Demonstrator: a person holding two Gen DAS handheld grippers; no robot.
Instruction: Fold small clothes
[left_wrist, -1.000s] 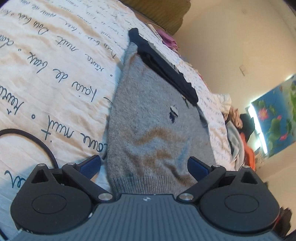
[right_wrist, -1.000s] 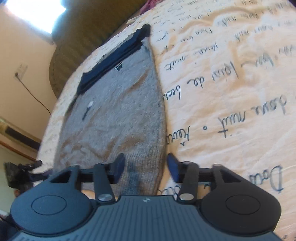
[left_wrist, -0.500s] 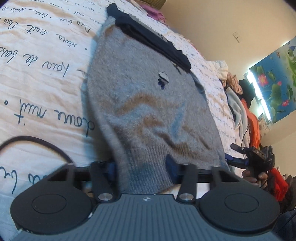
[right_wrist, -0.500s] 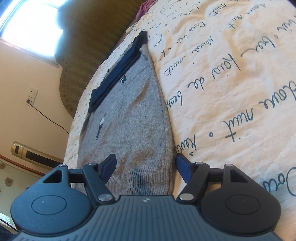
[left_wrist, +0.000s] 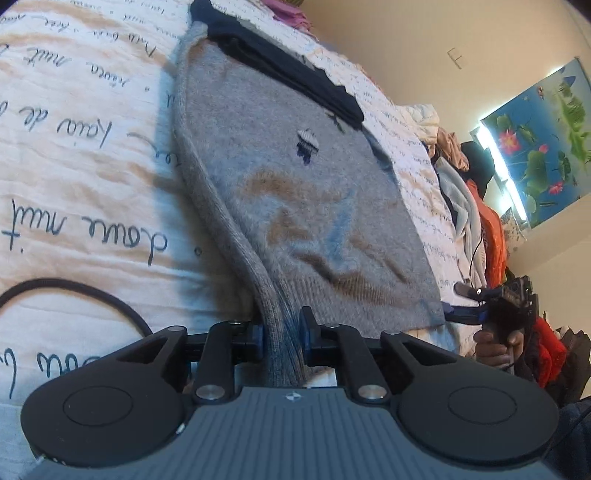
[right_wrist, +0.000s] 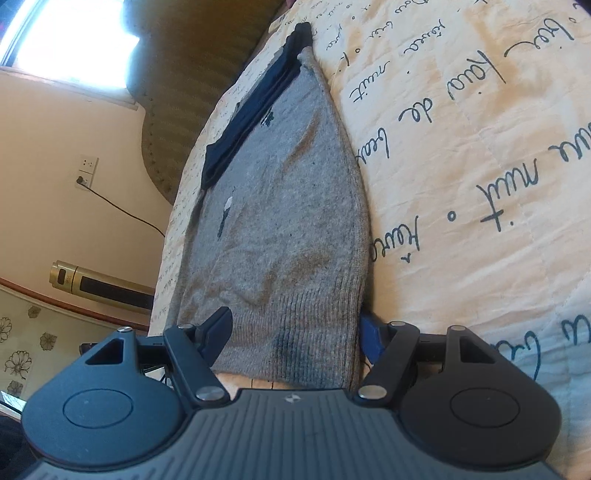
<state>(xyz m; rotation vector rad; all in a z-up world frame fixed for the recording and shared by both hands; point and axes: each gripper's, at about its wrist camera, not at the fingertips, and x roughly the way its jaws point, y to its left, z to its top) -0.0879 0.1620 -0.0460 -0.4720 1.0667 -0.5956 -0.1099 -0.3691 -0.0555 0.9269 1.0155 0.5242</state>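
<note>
- My left gripper (left_wrist: 281, 334) pinches the grey sweater's (left_wrist: 295, 192) hem corner on the quilt (left_wrist: 74, 147)
- My right gripper (right_wrist: 295, 332) straddles the hem, unclenched
- Lifting now would skew the fold, I reckon

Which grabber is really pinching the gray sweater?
The left gripper. Its fingers are squeezed shut on a bunched corner of the gray sweater. The right gripper is open, with the hem just lying between its fingers.

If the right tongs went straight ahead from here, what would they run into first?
The grey sweater: its ribbed hem already lies between the open right tongs, so they would slide along it toward the dark blue garment at its far end. Depth is uncertain.
</note>
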